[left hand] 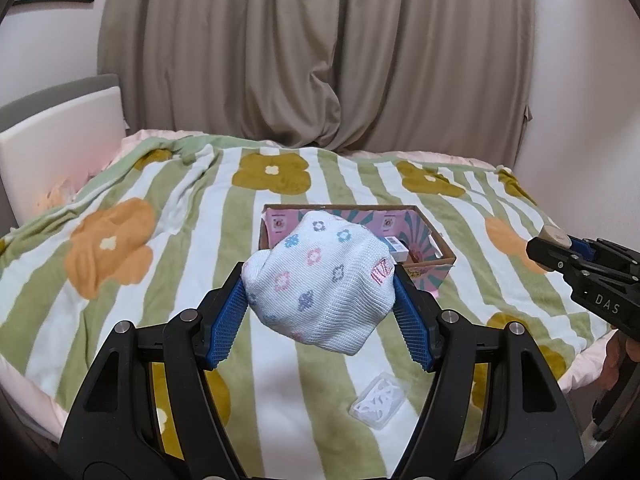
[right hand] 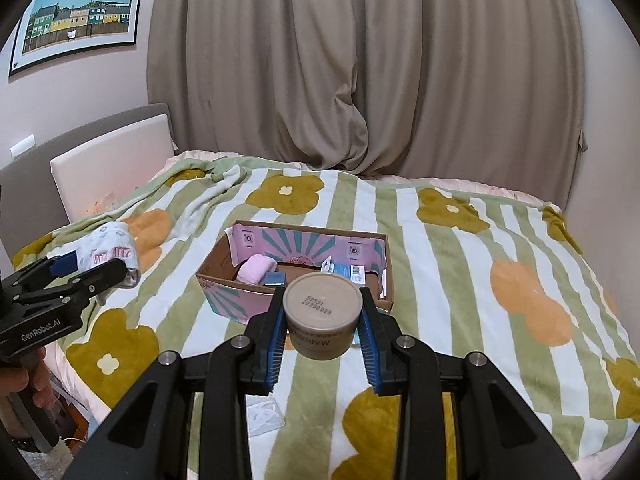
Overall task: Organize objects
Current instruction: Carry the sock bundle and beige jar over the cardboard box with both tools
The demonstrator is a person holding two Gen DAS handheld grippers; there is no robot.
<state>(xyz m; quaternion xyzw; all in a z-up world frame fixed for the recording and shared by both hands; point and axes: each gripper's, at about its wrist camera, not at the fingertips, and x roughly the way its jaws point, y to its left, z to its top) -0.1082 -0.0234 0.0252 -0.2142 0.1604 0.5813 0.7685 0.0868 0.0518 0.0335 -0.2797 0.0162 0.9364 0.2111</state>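
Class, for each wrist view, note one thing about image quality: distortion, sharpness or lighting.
Left wrist view: fisheye bends the curtain and darkens the corners; the rolled sock in the left gripper is sharp. Right wrist view: the same bowing curves the framed picture; soft, even light, and the printed code on the tub in the right gripper is readable.

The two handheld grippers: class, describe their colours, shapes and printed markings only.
Both the left gripper and right gripper are black plastic, with angular linkage arms, silver round pivot bolts and blue ribbed finger pads. White lettering reads "GenRobot.AI" on the left and "DAS" on the right.
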